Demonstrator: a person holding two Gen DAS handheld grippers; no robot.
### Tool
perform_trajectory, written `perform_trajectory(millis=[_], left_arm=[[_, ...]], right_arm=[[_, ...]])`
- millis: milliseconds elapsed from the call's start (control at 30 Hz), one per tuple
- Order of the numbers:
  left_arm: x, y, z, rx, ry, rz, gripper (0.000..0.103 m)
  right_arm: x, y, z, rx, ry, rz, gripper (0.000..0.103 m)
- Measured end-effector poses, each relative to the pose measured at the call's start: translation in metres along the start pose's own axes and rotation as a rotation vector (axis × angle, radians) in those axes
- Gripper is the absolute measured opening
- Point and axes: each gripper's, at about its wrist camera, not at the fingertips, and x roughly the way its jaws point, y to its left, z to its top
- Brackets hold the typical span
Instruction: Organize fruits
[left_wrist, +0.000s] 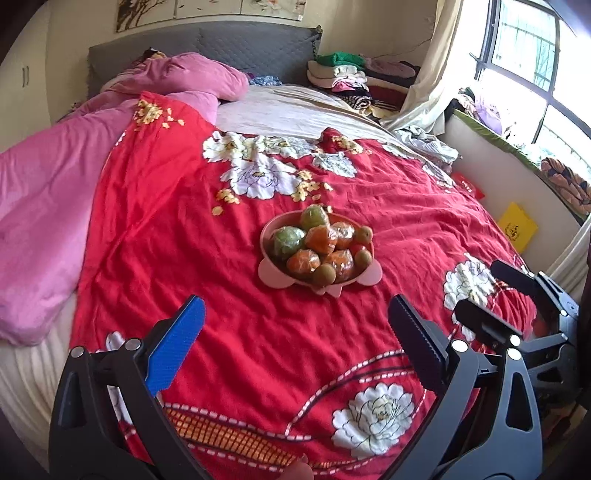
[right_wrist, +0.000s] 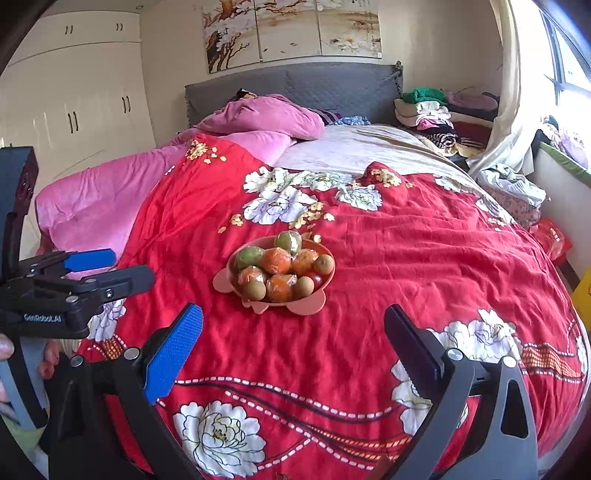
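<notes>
A pink bowl (left_wrist: 275, 275) sits mid-bed on the red floral cover, piled with fruit: wrapped oranges (left_wrist: 320, 238), wrapped green fruits (left_wrist: 289, 242) and brown kiwis (left_wrist: 324, 274). It also shows in the right wrist view (right_wrist: 317, 302), with oranges (right_wrist: 276, 260) and kiwis (right_wrist: 255, 290). My left gripper (left_wrist: 295, 314) is open and empty, short of the bowl's near edge. My right gripper (right_wrist: 293, 323) is open and empty, also just short of the bowl. Each gripper shows from the side in the other's view, the right (left_wrist: 491, 291) and the left (right_wrist: 129, 267).
The red floral cover (left_wrist: 184, 229) spreads over the bed. A pink quilt (left_wrist: 44, 206) is bunched at the left. Folded clothes (left_wrist: 343, 75) are stacked by the grey headboard. A window ledge with clutter (left_wrist: 498, 129) runs along the right. White wardrobes (right_wrist: 74, 103) stand at the left.
</notes>
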Motion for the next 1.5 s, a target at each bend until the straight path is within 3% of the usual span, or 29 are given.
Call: perform_trajectory(millis=[367, 667, 933, 1500], left_arm=[[-0.002, -0.003, -0.030, -0.006, 0.024, 0.048, 0.093], [0.001, -0.009, -0.050, -0.006, 0.046, 0.044, 0.093], [0.008, -0.006, -0.058, -0.017, 0.067, 0.041, 0.093], [0.011, -0.002, -0.061, -0.033, 0.072, 0.029, 0.093]], right_arm=[[-0.013, -0.001, -0.022, 0.011, 0.021, -0.005, 0.098], [-0.016, -0.003, -0.039, 0.031, 0.037, 0.002, 0.098], [-0.004, 0.002, -0.053, 0.033, 0.083, 0.007, 0.098], [0.003, 0.003, -0.056, 0.031, 0.096, 0.000, 0.098]])
